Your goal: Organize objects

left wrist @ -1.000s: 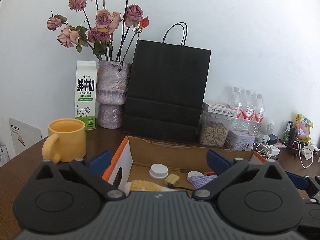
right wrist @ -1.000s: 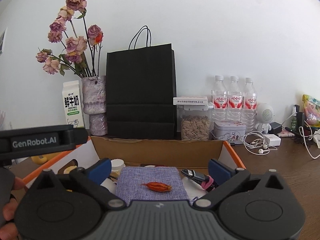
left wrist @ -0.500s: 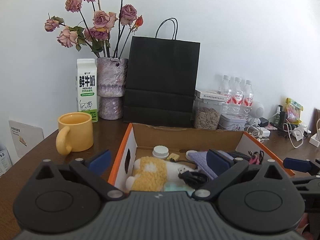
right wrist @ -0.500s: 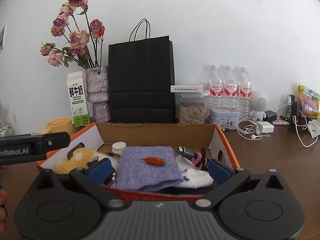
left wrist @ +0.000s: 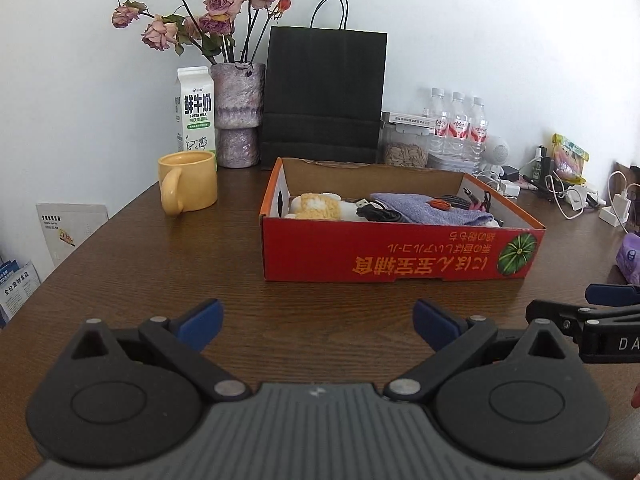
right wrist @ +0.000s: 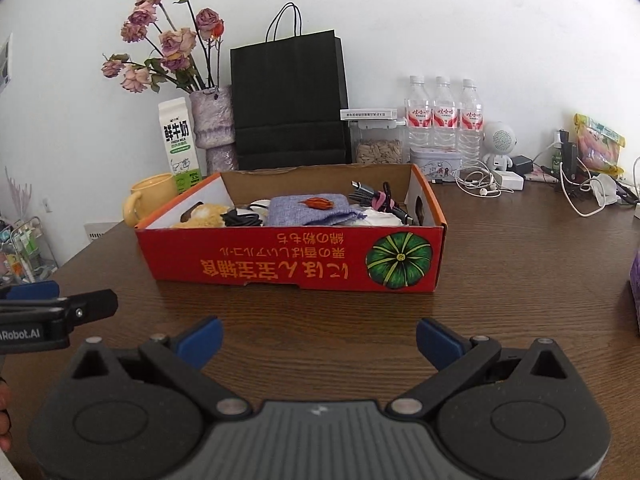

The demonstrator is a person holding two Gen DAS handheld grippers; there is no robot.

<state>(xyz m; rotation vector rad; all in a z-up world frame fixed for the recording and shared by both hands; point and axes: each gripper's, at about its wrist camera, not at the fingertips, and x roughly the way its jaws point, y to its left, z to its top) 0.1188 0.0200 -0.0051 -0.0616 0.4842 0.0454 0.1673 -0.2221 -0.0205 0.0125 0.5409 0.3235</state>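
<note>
A red cardboard box [left wrist: 400, 256] is seen on the brown wooden tabletop [left wrist: 168, 280], at 12 o'clock from both wrist cameras. Inside it a purple cloth pouch [left wrist: 432, 210] is laid, with a small dried orange bud [right wrist: 318, 202] resting on top; a yellow plush toy [left wrist: 316, 205] lies at the box's 9 o'clock end, and black cables [right wrist: 242, 219] are seen between the toy and the pouch. The left tongs [left wrist: 318, 322] are held released, with nothing between the blue pads, low over the tabletop short of the box. The right tongs [right wrist: 319, 338] are likewise spread wide and carry nothing. A yellow mug [left wrist: 189, 182] stands at 10 o'clock from the box, and a black paper bag [left wrist: 324, 96] stands upright behind it.
</note>
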